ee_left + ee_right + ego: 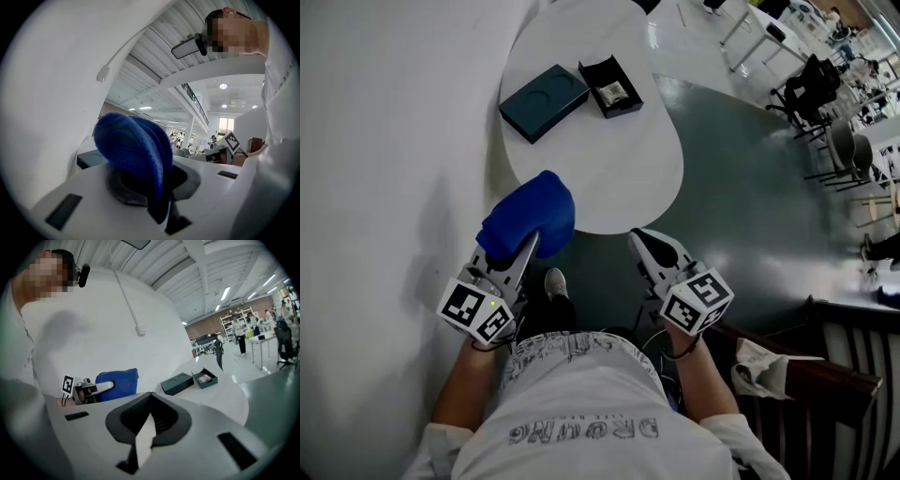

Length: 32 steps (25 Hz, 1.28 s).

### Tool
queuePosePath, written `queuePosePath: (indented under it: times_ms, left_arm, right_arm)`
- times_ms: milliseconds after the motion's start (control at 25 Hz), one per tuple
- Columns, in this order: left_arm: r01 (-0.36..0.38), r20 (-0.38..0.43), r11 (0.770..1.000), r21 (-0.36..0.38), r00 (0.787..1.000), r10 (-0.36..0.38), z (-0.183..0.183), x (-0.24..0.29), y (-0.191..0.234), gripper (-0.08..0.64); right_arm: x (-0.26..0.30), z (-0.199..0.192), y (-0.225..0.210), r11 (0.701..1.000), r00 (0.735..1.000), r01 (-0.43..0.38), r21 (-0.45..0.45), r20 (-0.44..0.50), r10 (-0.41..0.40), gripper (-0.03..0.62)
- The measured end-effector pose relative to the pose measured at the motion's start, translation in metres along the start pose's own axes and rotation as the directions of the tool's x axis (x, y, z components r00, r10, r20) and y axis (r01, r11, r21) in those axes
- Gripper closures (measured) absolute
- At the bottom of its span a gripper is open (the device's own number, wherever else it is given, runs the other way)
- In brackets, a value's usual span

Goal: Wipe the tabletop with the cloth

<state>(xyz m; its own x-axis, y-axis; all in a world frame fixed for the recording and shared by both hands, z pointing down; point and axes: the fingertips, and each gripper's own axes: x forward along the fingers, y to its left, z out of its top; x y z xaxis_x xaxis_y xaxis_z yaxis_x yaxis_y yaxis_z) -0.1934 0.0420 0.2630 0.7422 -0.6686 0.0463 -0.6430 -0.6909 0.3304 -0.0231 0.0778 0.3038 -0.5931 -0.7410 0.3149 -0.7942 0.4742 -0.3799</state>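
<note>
A thick blue cloth (530, 217) is bunched in my left gripper (528, 242), which is shut on it at the near left edge of the round white table (609, 178). In the left gripper view the cloth (136, 150) bulges up out of the jaws and hides most of what lies ahead. My right gripper (649, 242) hovers just off the table's near edge, shut and holding nothing. The right gripper view shows the cloth (117, 383) and the left gripper (101, 386) off to the left, with the right jaws nearly touching.
A dark teal box lid (544, 101) and an open dark box (611, 86) lie on the table's far half. A white curved wall runs along the left. Dark green floor, chairs (811, 89) and other tables lie to the right; a wooden bench (825, 375) stands near right.
</note>
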Motion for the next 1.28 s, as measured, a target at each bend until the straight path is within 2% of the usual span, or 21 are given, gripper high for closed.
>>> queuePosePath:
  times_ms: [280, 640, 960, 1280]
  left_arm:
    - [-0.011, 0.014, 1.0, 0.018, 1.0, 0.011, 0.025, 0.005, 0.019, 0.483]
    - [-0.025, -0.03, 1.0, 0.02, 0.999, 0.025, 0.012, 0.028, 0.041, 0.483]
    - [-0.124, -0.053, 0.992, 0.01, 0.991, 0.124, -0.006, 0.063, 0.066, 0.483]
    - [-0.219, -0.091, 0.976, 0.013, 0.972, 0.219, -0.029, 0.1, 0.086, 0.483]
  right_arm:
    - [0.007, 0.018, 0.005, 1.0, 1.0, 0.015, 0.011, 0.025, -0.015, 0.586]
    - [0.022, 0.023, -0.027, 0.999, 0.999, 0.027, 0.032, 0.021, -0.028, 0.586]
    - [0.053, 0.026, -0.071, 0.998, 0.998, -0.046, 0.035, -0.034, 0.048, 0.586]
    - [0.077, 0.034, -0.116, 0.991, 0.986, -0.127, 0.038, -0.107, 0.13, 0.586]
